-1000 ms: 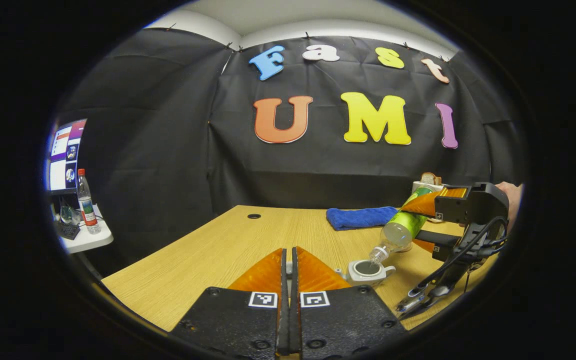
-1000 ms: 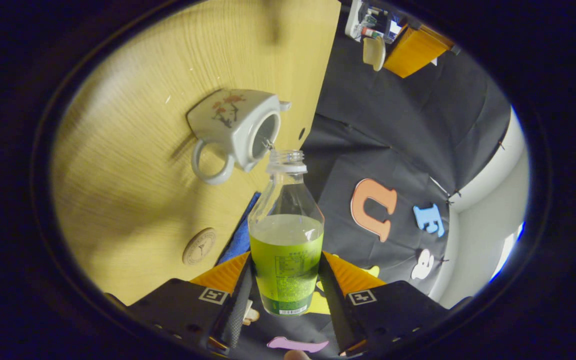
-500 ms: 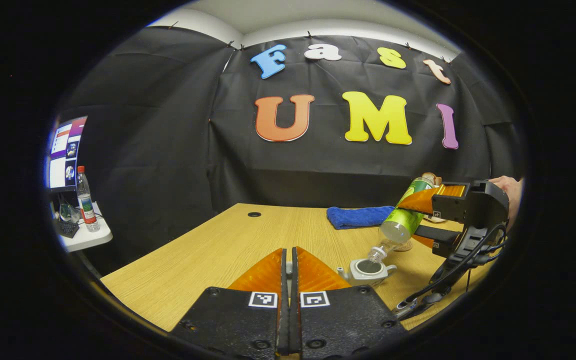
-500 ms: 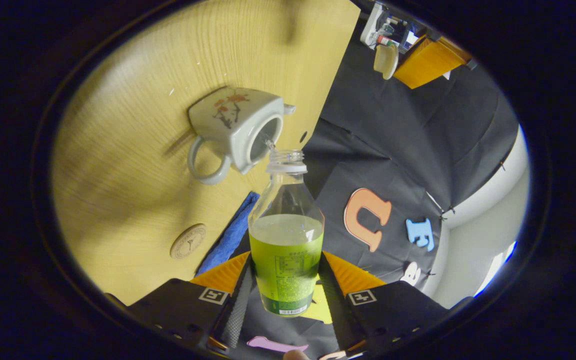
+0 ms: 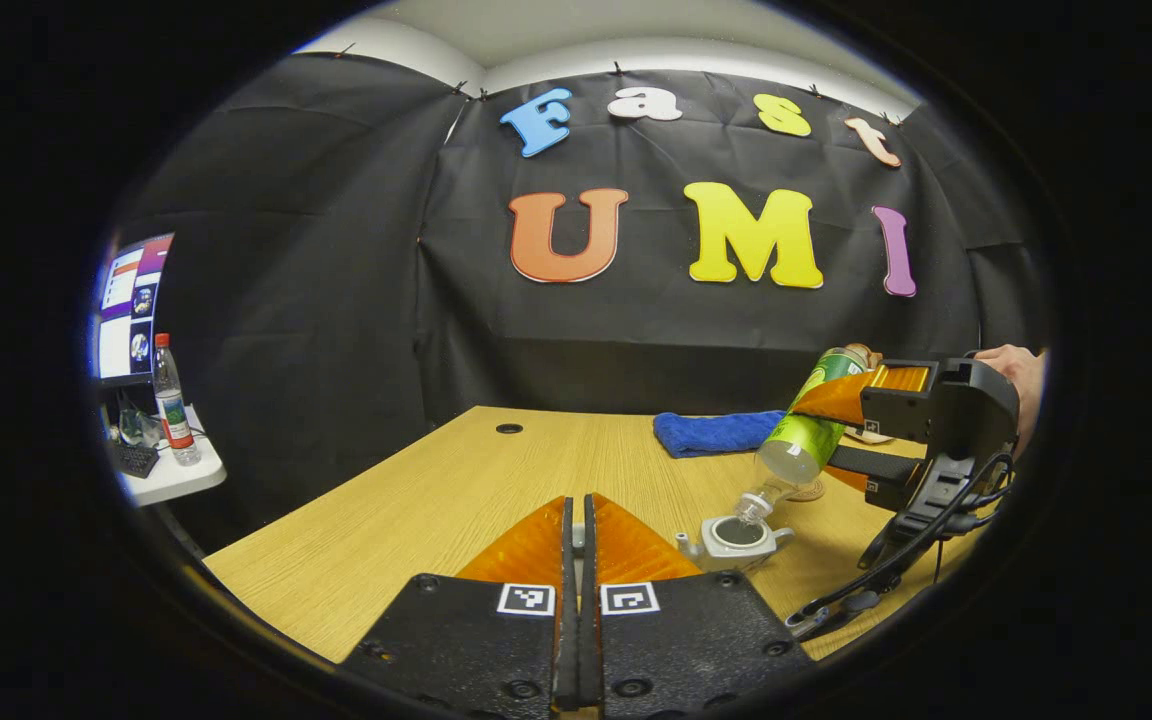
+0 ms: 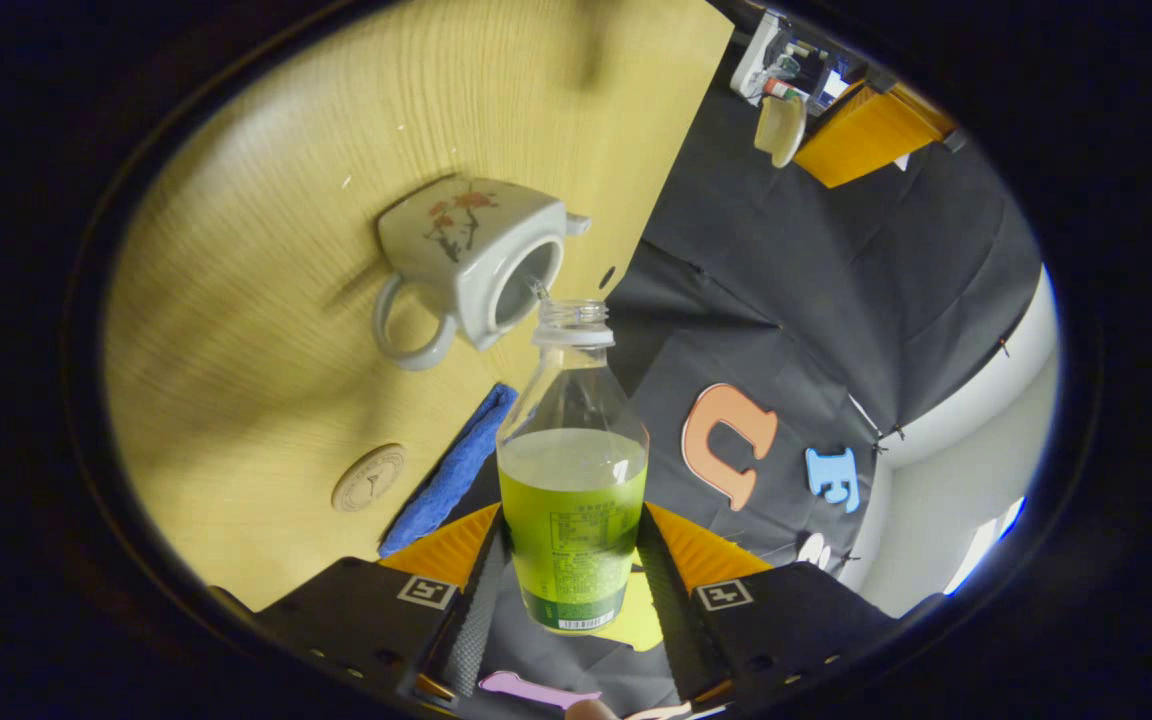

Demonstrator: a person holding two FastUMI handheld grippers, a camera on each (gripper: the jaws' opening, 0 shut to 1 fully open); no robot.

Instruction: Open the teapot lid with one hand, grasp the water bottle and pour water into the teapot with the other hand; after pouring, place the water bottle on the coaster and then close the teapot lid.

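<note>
Rising a little since a second ago, the water bottle (image 6: 573, 470) is tipping neck-down over the open teapot (image 6: 466, 262), its base now higher against the booth wall in the left gripper view. Both fingers of the right gripper (image 6: 572, 570) are pressing on the bottle's green-labelled body, one on each side, with the uncapped mouth straight ahead of the jaws and just beside the teapot's round opening. Pale liquid is sitting in the lower part of the bottle, nearest the jaws. A thin thread of water appears to be crossing from the mouth to the opening. Beyond the fingertips the white teapot, painted with red blossoms, is standing on the wooden table (image 6: 266, 220), its handle towards the gripper. Off to one side of the jaws a round coaster (image 6: 368, 478) is lying near a folded blue cloth (image 6: 448, 474).

Closed, the left gripper (image 5: 580, 545) is holding its jaws together; whether they are pinching the lid cannot be told. Ahead and to its right the teapot (image 5: 736, 538) is sitting lidless under the bottle (image 5: 804, 432), carried by the right gripper (image 5: 846, 430) and a person's hand (image 5: 1018, 368). Far left, a monitor (image 5: 128, 310) is glowing beside a second bottle (image 5: 172, 402).
</note>
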